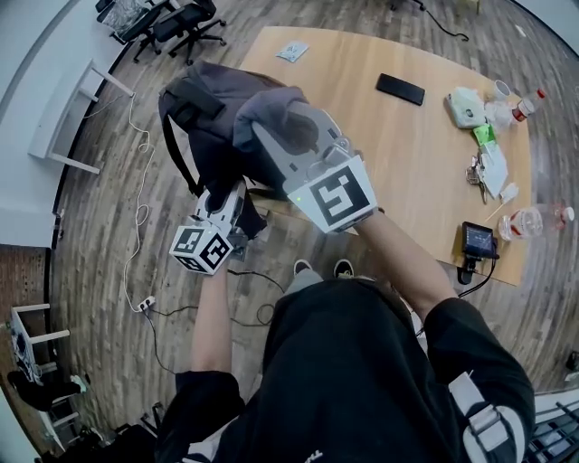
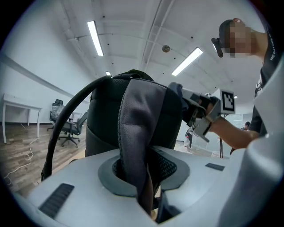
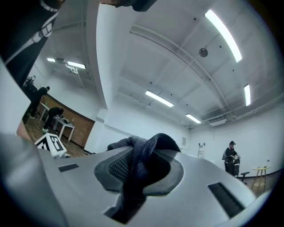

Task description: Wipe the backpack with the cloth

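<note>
Head view: a person in dark clothing stands at the near edge of a wooden worktop (image 1: pixel 362 118) and holds a gripper in each hand. A dark backpack (image 1: pixel 213 113) is held up at the worktop's near left corner; whether its base rests on the wood cannot be told. The left gripper (image 1: pixel 231 197), with its marker cube toward the camera, reaches up to the backpack's lower side. The right gripper (image 1: pixel 288 136) lies against the backpack's right side, with a grey cloth (image 1: pixel 271 107) bunched over its tip and pressed to the bag. Farther back on the worktop lie a black phone (image 1: pixel 400 89), a plastic bottle (image 1: pixel 536 220) and a small screen device (image 1: pixel 477 240). Office chairs (image 1: pixel 181 23) stand on the wood floor beyond.

Left gripper view: the fingers are clamped on a grey padded strap of the backpack, which rises from between them. The bag's dark body fills the middle of the picture, and a black strap loops down its left side. The right gripper shows at the right, touching the bag's upper side with the cloth.

Right gripper view: the fingers are closed tight on the cloth, which bulges up in a dark grey fold between them. The left gripper's marker cube shows low at the left, under a white ceiling with strip lights
</note>
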`<state>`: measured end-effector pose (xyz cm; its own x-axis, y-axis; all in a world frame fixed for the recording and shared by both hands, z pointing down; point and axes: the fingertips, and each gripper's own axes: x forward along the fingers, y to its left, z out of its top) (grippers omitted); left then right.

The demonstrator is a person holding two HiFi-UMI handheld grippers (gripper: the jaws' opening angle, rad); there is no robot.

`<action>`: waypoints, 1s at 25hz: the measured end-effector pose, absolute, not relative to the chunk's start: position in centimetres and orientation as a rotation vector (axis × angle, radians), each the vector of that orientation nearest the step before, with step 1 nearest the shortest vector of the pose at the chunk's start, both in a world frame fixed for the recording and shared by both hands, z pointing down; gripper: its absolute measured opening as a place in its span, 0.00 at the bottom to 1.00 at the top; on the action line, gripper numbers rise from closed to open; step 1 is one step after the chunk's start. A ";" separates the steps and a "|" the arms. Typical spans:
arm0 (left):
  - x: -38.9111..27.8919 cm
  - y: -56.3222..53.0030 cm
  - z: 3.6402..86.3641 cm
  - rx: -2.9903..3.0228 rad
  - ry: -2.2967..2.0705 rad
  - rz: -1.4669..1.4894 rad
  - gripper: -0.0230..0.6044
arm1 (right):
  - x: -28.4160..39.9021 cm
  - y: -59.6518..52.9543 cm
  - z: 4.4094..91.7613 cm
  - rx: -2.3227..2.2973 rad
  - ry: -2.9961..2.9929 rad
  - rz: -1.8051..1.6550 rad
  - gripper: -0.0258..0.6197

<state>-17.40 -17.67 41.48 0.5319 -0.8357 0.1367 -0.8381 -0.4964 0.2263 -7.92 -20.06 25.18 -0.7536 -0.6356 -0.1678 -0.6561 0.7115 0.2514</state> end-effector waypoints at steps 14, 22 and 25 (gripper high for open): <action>-18.0 -17.9 41.7 2.496 -1.420 -0.016 0.17 | -6.6 -18.0 32.4 -1.025 3.016 0.222 0.14; -17.8 -17.5 41.7 2.500 -1.412 0.012 0.17 | -6.7 -17.4 52.2 -1.106 3.406 -0.288 0.14; -17.9 -17.2 41.7 2.500 -1.417 0.035 0.17 | -6.3 -17.3 58.9 -1.142 3.485 -0.523 0.14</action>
<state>-17.88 -17.15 41.69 0.5223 -0.8392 0.1512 -0.8456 -0.4869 0.2189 -6.27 -17.30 58.91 -0.6703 -0.4600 0.5824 -0.6107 0.7878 -0.0806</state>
